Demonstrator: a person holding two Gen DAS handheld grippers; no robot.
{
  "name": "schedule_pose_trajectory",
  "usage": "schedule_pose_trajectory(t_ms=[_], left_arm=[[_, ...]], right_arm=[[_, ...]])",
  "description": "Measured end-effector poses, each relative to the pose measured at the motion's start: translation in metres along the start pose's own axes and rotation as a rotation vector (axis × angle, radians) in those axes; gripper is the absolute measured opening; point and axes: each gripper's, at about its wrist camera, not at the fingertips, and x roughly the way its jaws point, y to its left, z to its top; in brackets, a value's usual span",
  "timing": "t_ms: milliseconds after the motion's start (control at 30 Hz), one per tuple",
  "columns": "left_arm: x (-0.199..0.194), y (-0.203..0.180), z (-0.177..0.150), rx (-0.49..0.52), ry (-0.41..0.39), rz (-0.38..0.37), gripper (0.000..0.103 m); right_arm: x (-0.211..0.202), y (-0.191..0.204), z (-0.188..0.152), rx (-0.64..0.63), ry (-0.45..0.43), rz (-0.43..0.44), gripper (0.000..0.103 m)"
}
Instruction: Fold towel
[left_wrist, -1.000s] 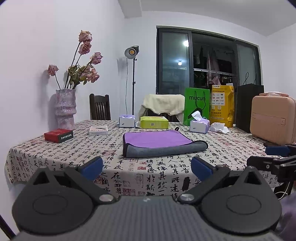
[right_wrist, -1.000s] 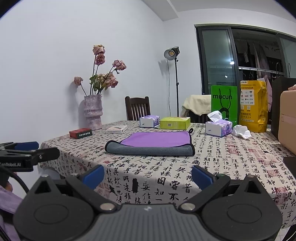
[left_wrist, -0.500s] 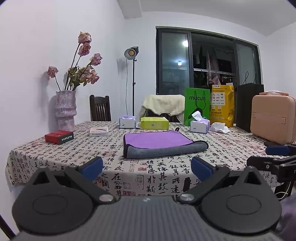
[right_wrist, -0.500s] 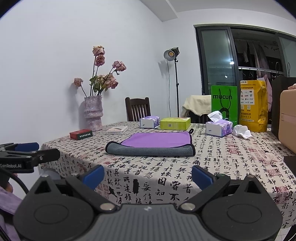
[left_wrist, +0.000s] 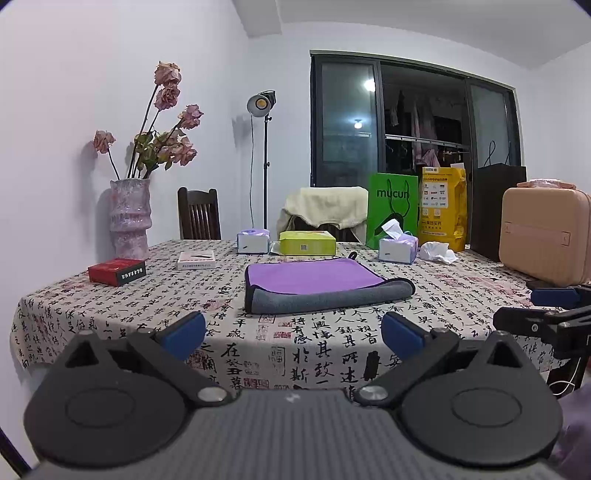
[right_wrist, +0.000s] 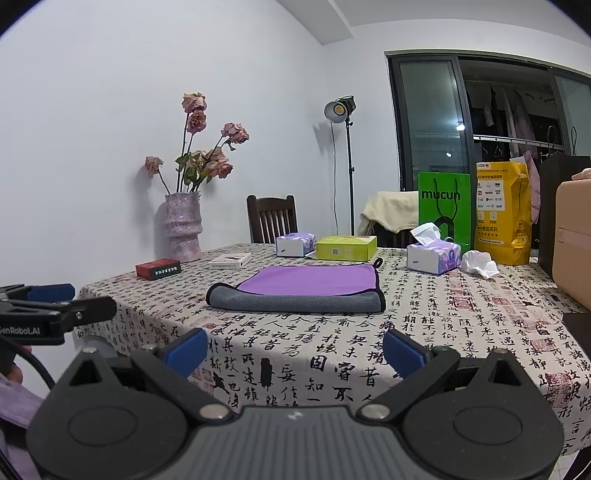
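Currently, the left gripper and the right gripper are both held off the near edge of the worktop, level with its surface and aimed across it. The blue-padded fingers of the left gripper stand wide apart with nothing between them; the fingers of the right gripper are likewise spread and empty. Neither gripper touches any item.

The purple-and-grey microfibre towel lies near the middle of the worktop, on a cloth printed with black calligraphy. It appears already folded at least once: the grey face wraps round the near edge as a rounded roll, and the purple face lies flat on top. A small hanging loop shows at its far corner in the right wrist view.

Judged from this layout, the grippers are spread in advance so that each can take one near corner of the towel. The fold edge faces the operator, which favours a grasp from the front.

Other items are well apart from the towel: a red rectangular box, a mottled pink ceramic vase of dried roses, and a tissue pack behind it. These leave room for a further fold.
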Motion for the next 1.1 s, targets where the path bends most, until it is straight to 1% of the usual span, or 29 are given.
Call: schedule_pose_trajectory(t_ms=[1100], left_arm=[[0.0006, -0.0008, -0.0019, 0.007, 0.012, -0.009, 0.103]], right_arm=[[0.0025, 0.0001, -0.0023, -0.007, 0.003, -0.004, 0.103]])
